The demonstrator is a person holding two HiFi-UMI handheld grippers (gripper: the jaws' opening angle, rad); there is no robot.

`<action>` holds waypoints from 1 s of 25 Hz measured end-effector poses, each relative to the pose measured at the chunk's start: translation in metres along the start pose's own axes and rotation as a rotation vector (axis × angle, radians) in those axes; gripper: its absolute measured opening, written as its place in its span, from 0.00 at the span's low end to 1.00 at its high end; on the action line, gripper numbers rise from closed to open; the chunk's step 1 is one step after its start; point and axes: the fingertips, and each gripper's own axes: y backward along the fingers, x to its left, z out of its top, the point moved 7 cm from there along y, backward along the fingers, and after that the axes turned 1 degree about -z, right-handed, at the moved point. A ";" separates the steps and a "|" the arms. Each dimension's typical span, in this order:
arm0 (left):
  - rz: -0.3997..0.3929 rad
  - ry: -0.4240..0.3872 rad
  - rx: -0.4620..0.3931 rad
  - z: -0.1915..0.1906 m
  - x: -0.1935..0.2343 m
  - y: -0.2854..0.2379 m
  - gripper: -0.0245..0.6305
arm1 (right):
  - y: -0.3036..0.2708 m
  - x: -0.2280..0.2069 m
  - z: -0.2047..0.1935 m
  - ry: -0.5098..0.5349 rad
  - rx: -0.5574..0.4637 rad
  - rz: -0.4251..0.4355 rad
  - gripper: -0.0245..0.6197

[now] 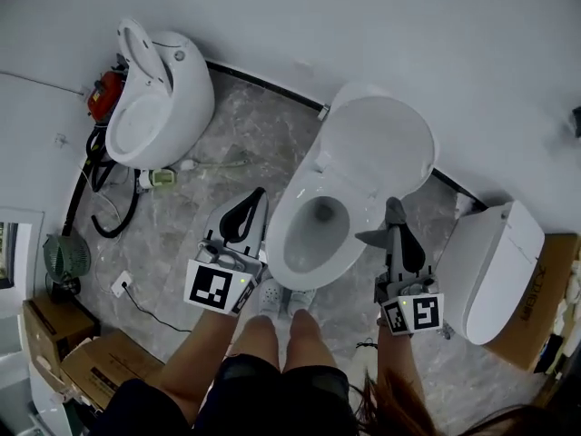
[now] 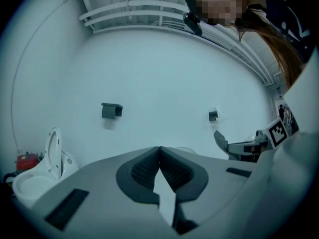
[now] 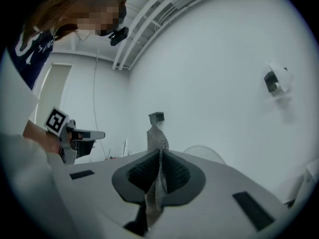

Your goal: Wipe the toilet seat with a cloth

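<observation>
A white toilet stands in the middle with its lid [image 1: 381, 143] raised and the seat rim [image 1: 292, 209] around the open bowl. My right gripper [image 1: 399, 228] hangs just right of the bowl, shut on a grey cloth [image 1: 374, 237]. That cloth [image 3: 157, 142] sticks up past the pinched jaws of my right gripper [image 3: 159, 154]. My left gripper [image 1: 260, 194] is held at the bowl's left edge. In its own view my left gripper [image 2: 159, 152] is shut with nothing between the pads. Both grippers are above the seat, apart from it.
A second toilet [image 1: 150, 107] stands at the far left beside a red object [image 1: 107, 94] and black cables [image 1: 109, 221]. A third white toilet [image 1: 495, 271] is close on the right. Cardboard boxes [image 1: 86, 361] lie lower left. The person's feet [image 1: 283, 300] are at the bowl's front.
</observation>
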 end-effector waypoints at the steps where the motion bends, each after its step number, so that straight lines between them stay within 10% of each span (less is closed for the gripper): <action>1: -0.005 -0.008 -0.010 0.015 -0.002 0.002 0.06 | 0.004 0.002 0.022 0.002 -0.027 -0.005 0.09; 14: -0.097 -0.037 -0.122 0.156 -0.056 0.031 0.06 | 0.061 0.039 0.216 0.091 -0.301 -0.075 0.09; 25: -0.128 -0.059 -0.216 0.197 -0.078 0.053 0.06 | 0.097 0.065 0.263 0.135 -0.376 -0.114 0.09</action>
